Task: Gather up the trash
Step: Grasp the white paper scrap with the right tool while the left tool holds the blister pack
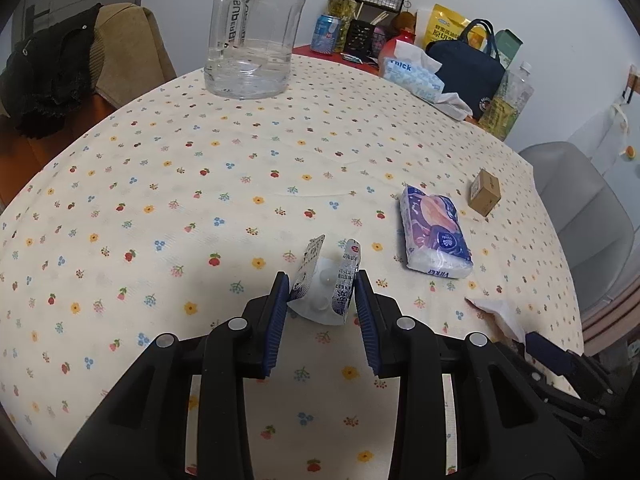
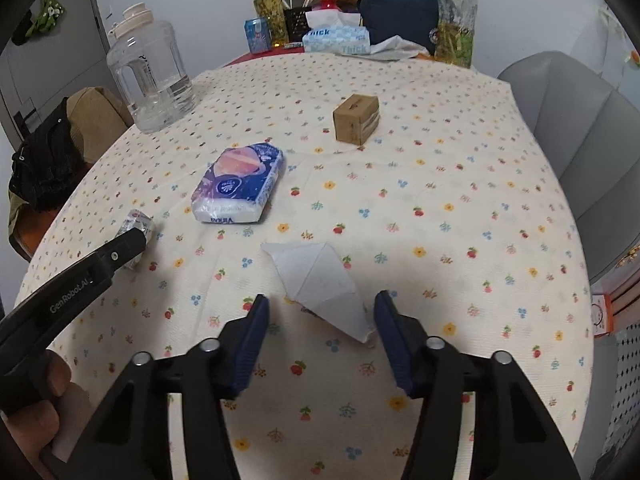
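The left tool (image 1: 321, 286) is clenched on an empty foil wrapper (image 1: 326, 284), its blue pads pressing both folded sides so the packet bows upward between them, low in the middle of the left wrist frame. Holding it by the sides probably keeps the thin packet from slipping flat against the counter (image 1: 160, 200).

The right tool (image 2: 322, 310) stands released, its jaws straddling the narrow end of a crumpled white tissue (image 2: 320, 280) that lies flat on the cloth at lower centre of the right wrist frame; neither pad touches it yet. The tilt down toward the cloth suits pinching such a flat scrap.

The left wrist view shows the grip on the wrapper plainly, while the tissue is only a white corner at its lower right edge. The right wrist view shows the whole tissue, and at its left edge the other tool's finger over the wrapper with the person's hand (image 2: 32, 408) beneath
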The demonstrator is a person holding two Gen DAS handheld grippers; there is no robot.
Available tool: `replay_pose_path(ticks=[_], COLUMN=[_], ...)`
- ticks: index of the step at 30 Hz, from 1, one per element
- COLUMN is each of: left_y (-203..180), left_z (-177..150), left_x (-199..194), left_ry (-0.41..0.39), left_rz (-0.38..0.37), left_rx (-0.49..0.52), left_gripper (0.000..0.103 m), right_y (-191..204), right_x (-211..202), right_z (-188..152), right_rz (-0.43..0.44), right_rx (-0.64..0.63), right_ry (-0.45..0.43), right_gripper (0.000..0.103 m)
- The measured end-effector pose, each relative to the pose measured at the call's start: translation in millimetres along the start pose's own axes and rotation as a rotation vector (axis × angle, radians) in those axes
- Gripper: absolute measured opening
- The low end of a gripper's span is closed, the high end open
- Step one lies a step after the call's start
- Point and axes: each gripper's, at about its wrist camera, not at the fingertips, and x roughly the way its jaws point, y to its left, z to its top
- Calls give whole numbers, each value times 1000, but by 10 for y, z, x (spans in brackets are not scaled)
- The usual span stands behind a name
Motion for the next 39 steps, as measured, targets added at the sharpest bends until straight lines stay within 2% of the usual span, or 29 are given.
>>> replay_pose_path(ticks=[1, 3, 4, 6, 23, 39], left_y=[-9, -32, -53, -104, -558, -1281], left_z=[-4, -11, -14, -16, -49, -150], left_x=[-2, -9, -15, -39, -303, -444], left_ry=[1, 2, 2, -2, -46, -67], left_rz=[-1, -3, -5, -9, -40, -101], left_rx=[3, 7, 9, 19, 109, 237], left_gripper=[34, 34, 34, 34, 34, 34], right_y=[-3, -16, -28, -35, -360, -862], right_x=[-3, -31, -58, -103, -701, -1033], right_z=[-3, -7, -10, -18, -112, -239], right_rz=[12, 35, 43, 50, 74, 42], right_rx=[-2, 3, 5, 2, 61, 150], right_ry=[7, 11, 10, 7, -98, -158], right_gripper=[29, 23, 15, 6, 6, 6])
